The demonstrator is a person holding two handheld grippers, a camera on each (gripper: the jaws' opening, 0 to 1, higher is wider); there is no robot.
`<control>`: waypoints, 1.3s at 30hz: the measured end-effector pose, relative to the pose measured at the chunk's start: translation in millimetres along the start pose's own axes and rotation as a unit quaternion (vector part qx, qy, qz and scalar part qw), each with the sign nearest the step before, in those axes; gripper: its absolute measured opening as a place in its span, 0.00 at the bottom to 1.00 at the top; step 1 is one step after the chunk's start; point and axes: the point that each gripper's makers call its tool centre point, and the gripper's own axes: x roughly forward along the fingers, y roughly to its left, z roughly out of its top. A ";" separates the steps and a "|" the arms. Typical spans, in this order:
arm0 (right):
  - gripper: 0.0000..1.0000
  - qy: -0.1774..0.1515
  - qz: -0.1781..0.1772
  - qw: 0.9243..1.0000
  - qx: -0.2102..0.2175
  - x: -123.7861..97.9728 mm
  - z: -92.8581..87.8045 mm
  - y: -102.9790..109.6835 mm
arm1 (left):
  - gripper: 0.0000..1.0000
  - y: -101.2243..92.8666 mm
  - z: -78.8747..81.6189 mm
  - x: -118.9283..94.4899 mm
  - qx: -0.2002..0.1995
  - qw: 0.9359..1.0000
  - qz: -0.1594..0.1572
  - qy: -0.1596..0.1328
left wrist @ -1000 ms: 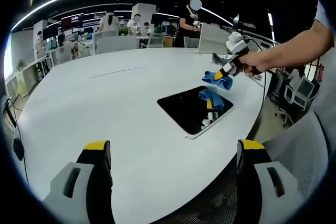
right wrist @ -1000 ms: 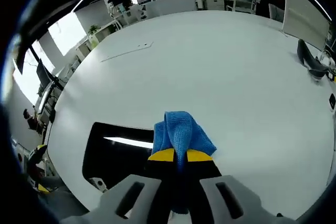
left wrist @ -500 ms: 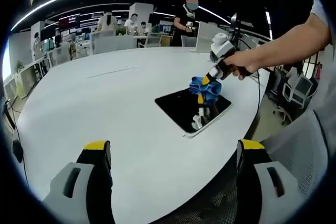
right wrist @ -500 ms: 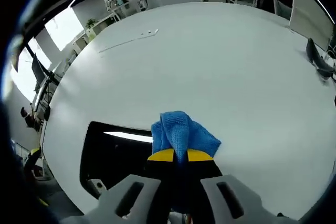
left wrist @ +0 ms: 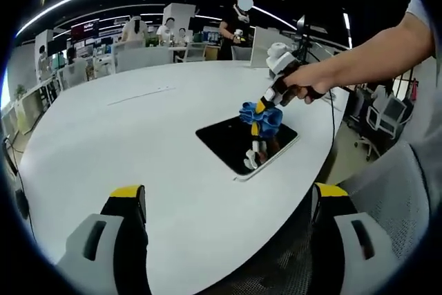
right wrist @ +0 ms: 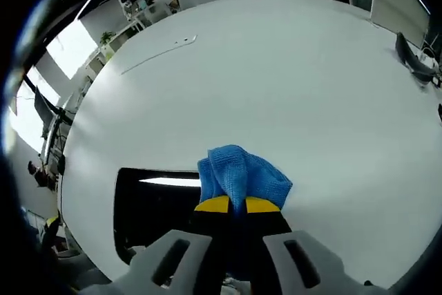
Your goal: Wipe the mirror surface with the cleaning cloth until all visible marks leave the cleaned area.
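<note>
One right gripper [right wrist: 238, 205] clamping blue cloth [right wrist: 242, 176] over mirror [right wrist: 155, 202], left gripper [left wrist: 228, 205] wide apart, unladen

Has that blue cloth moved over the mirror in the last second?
Yes. In the left gripper view the blue cloth, pinched in the right gripper, has come from the mirror's far corner to above its middle.

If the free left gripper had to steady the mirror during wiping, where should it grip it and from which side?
Probably the near rim of the mirror, approached low from the left gripper's own side. The mirror lies flat on the table, so only its thin edge offers a pinch, and that side stays away from the cloth held in the right gripper.
</note>
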 end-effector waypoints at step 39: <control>0.00 0.016 0.044 0.998 -0.040 36.4 2.7 131.6 | 0.99 -2.8 6.0 -0.9 0.001 1.000 -0.003 -0.017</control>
